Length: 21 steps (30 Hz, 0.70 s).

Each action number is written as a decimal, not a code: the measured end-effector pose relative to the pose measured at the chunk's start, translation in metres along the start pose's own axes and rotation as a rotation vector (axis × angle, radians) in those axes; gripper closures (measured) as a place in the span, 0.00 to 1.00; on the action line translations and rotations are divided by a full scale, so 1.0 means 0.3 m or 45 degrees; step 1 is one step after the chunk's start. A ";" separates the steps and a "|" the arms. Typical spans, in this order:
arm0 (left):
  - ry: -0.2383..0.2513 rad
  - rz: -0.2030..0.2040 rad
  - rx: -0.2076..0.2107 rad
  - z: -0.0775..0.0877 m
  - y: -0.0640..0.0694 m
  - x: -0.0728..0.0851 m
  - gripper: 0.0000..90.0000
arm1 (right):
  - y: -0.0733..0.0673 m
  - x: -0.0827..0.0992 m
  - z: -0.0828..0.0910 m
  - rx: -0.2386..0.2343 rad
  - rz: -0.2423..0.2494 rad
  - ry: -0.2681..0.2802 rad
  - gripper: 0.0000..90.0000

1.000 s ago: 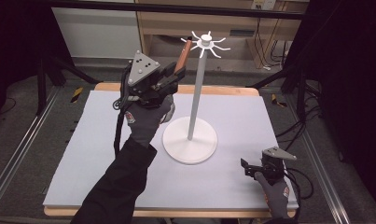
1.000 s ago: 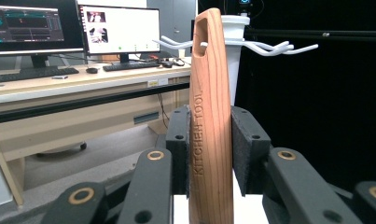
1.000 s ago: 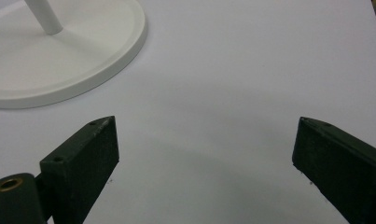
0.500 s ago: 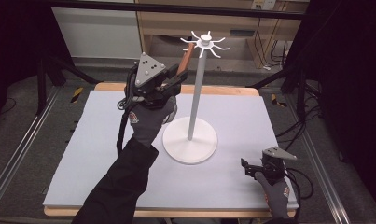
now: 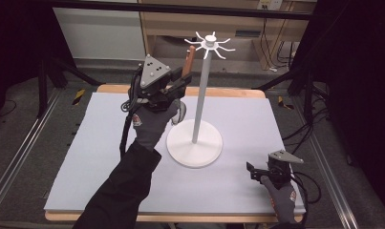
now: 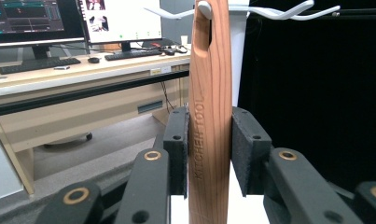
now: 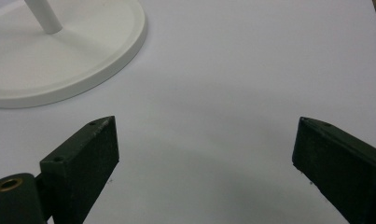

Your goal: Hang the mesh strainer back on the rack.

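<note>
Tongs on your left (image 6: 209, 154) clench the upright wooden handle (image 6: 210, 93), its slot right at a stand hook (image 6: 202, 8); right tongs (image 7: 204, 163) rest released, low over the bench (image 5: 85, 143).

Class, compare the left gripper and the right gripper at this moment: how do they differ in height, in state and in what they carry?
The left gripper is raised beside the white stand's pole; the right gripper sits low over the mat near the front edge. The left gripper's fingers are closed on an upright wooden utensil handle, its hole at a stand hook; the right gripper's fingers are spread wide with nothing between. Both have black fingers and a gloved hand behind them.
</note>
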<state>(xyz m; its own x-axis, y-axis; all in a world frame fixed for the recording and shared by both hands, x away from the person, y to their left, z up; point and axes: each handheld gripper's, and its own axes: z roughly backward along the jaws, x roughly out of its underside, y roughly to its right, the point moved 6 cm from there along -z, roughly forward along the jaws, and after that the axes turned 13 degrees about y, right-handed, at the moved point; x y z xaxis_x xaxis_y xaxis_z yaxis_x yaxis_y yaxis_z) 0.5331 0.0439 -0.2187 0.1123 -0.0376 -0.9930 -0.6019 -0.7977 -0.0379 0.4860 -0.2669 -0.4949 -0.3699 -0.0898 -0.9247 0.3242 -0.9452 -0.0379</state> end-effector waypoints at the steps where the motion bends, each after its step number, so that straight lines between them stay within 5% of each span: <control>1: 0.000 -0.001 -0.001 0.000 -0.001 0.001 0.76 | 0.000 0.000 0.000 0.002 0.000 0.000 0.08; 13: 0.010 -0.025 0.000 0.024 -0.009 0.000 0.70 | -0.001 0.000 0.001 -0.001 -0.003 -0.002 0.08; 21: -0.031 -0.042 0.056 0.082 -0.027 0.066 0.60 | 0.000 0.000 0.002 0.003 -0.010 -0.006 0.08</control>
<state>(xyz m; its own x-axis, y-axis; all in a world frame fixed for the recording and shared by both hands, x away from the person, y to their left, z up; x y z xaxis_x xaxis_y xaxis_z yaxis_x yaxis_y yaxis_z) 0.5208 0.0644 -0.2408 0.1134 0.0033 -0.9935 -0.6327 -0.7708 -0.0748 0.4855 -0.2671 -0.4947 -0.3761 -0.0840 -0.9228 0.3191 -0.9467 -0.0439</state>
